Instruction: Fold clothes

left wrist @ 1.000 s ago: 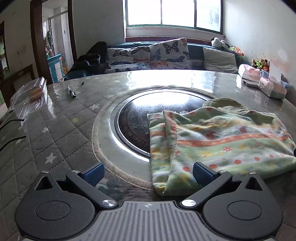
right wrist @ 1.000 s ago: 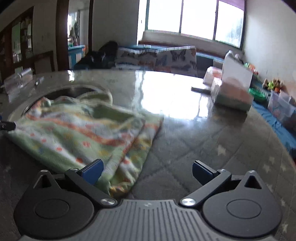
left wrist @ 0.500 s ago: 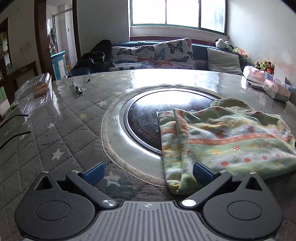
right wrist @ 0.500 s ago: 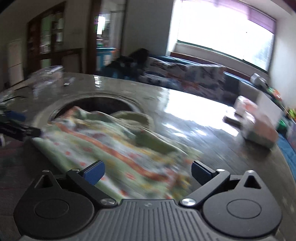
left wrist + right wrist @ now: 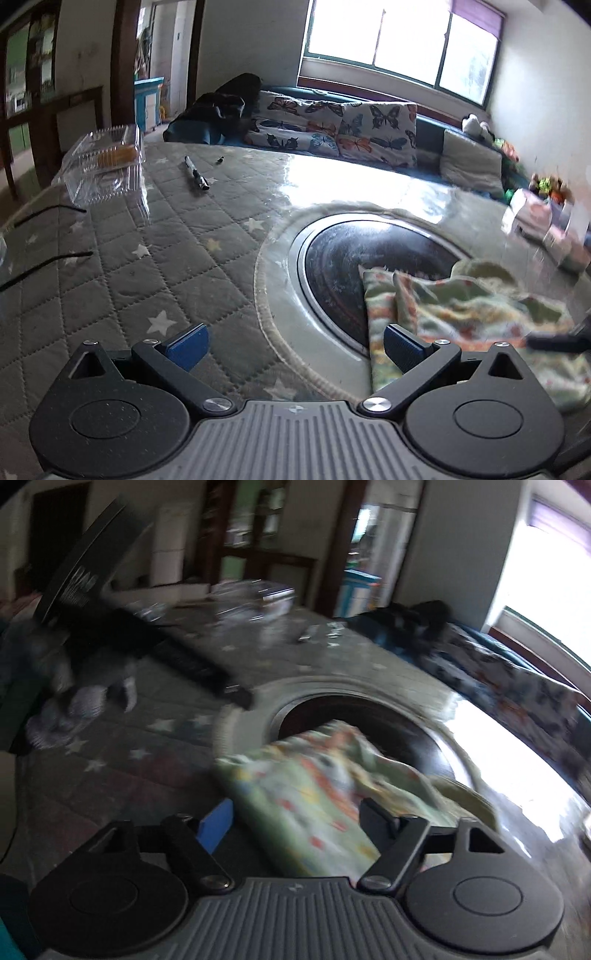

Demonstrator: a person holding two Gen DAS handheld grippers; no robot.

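Observation:
A folded green fleece garment [image 5: 461, 314] with orange stripes and red dots lies on the round table, partly over the dark glass disc [image 5: 354, 258]. My left gripper [image 5: 295, 347] is open and empty, left of the garment's near edge. My right gripper [image 5: 295, 819] is open, with the garment [image 5: 317, 786] lying between and just beyond its fingers; the view is blurred. The right gripper's dark tip [image 5: 554, 341] shows at the right edge of the left wrist view, over the garment.
A clear plastic box [image 5: 105, 166] and a black marker [image 5: 196, 177] lie on the quilted star table cover [image 5: 129, 258] at the far left. Tissue packs [image 5: 543, 225] sit at the far right. A sofa with butterfly cushions [image 5: 332, 125] stands behind the table.
My left gripper has drawn back and turned left, so the garment now sits further right. My right gripper has swung sharply left and closer over the garment. Both stay open.

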